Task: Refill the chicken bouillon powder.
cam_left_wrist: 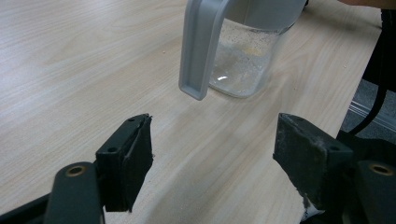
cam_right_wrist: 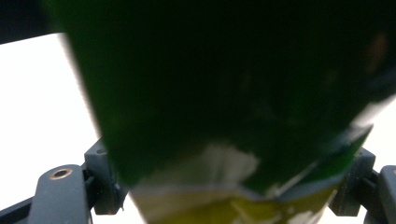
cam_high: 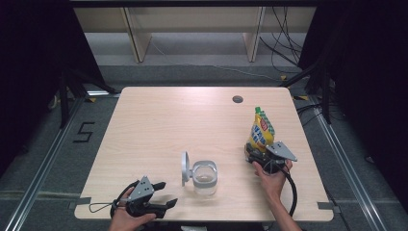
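Currently: your right gripper point(cam_high: 258, 150) is clamping the yellow-green snack bag point(cam_high: 261, 131); your left gripper point(cam_high: 162, 193) is resting jaws apart near the clear jar point(cam_high: 204, 178).

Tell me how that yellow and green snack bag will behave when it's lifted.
The snack bag is probably light and floppy: it looks like thin printed film, puffed in the middle. It may crumple or slip, since the right tongs sit at its lower end. Standing tall on the table, it could tip easily.
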Demonstrator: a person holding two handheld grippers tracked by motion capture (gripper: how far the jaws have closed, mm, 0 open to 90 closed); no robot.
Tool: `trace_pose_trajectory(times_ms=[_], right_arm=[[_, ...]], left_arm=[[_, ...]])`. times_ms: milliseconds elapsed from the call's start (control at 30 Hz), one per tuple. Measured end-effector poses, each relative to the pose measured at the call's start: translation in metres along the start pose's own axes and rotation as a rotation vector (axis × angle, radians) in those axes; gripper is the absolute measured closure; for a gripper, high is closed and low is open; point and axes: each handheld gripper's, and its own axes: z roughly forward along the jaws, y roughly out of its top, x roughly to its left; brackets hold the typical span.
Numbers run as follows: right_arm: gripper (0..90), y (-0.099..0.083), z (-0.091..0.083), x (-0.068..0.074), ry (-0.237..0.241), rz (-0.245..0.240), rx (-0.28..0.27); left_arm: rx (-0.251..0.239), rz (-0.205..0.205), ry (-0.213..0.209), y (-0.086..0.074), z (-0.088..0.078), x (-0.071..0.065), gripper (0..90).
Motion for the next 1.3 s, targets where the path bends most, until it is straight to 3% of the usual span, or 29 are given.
trace_pose_trajectory(times_ms=[200,233,400,433,500,667,700,767,800,833,867,967,1000,1033,1167,1233,1267,1300], right_arm=[[23.2,0.001,0.001,0.002,-0.003,-0.014,0.002],[23.7,0.002,0.002,0.000,0.002,-0.046,0.000],[27.3,0.002,0.004,-0.002,0.021,-0.033,-0.005],[28.3,0.001,0.003,-0.001,0.016,0.000,-0.006],[30.5,0.003,0.003,-0.002,0.025,-0.009,-0.006],[33.6,0.009,0.000,0.001,0.016,-0.041,0.015],[33.9,0.011,-0.001,-0.001,0.014,-0.077,0.027],[34.2,0.012,-0.005,0.003,0.017,-0.060,0.052],[34.3,0.013,-0.006,0.003,0.027,-0.087,0.050],[34.4,0.016,-0.007,0.002,0.029,-0.149,0.032],[34.5,0.018,-0.013,0.005,0.030,-0.141,0.052],[34.6,0.027,-0.026,0.007,0.039,-0.198,0.020],[34.6,0.034,-0.037,0.010,0.048,-0.234,-0.005],[34.6,0.034,-0.037,0.010,0.048,-0.234,-0.005],[34.6,0.044,-0.061,0.020,0.053,-0.382,-0.017],[34.6,0.043,-0.070,0.024,0.065,-0.400,-0.013],[34.6,0.043,-0.073,0.025,0.070,-0.420,-0.013],[34.7,0.044,-0.075,0.026,0.079,-0.459,-0.010]], left_arm=[[0.007,0.015,0.005,0.001,-0.001,0.000,27.5],[-0.004,0.016,0.002,0.001,-0.001,0.001,27.5],[-0.010,-0.006,-0.003,0.000,-0.001,0.000,27.5],[-0.009,-0.004,-0.003,0.000,-0.001,0.000,27.5],[-0.004,-0.002,-0.002,0.001,-0.001,0.000,27.6],[-0.003,-0.006,0.002,0.001,-0.002,0.001,27.6],[-0.009,0.010,0.000,0.001,-0.002,0.002,27.6],[-0.006,0.010,0.003,0.001,-0.003,0.003,27.6],[-0.008,-0.015,0.005,0.000,-0.003,0.002,27.6],[-0.005,-0.011,0.007,0.000,-0.003,0.002,27.6],[-0.006,-0.011,0.009,0.000,-0.003,0.002,27.7],[-0.005,0.016,0.008,0.001,-0.005,0.004,27.6],[-0.007,-0.016,0.010,0.000,-0.005,0.003,27.6],[-0.010,-0.017,0.008,0.000,-0.004,0.003,27.6],[-0.003,0.009,0.012,0.001,-0.004,0.004,27.3],[-0.010,0.002,0.008,0.000,-0.003,0.004,26.8],[0.004,0.012,0.010,0.000,-0.004,0.005,26.4],[-0.003,-0.010,0.007,0.000,-0.003,0.004,25.5]])
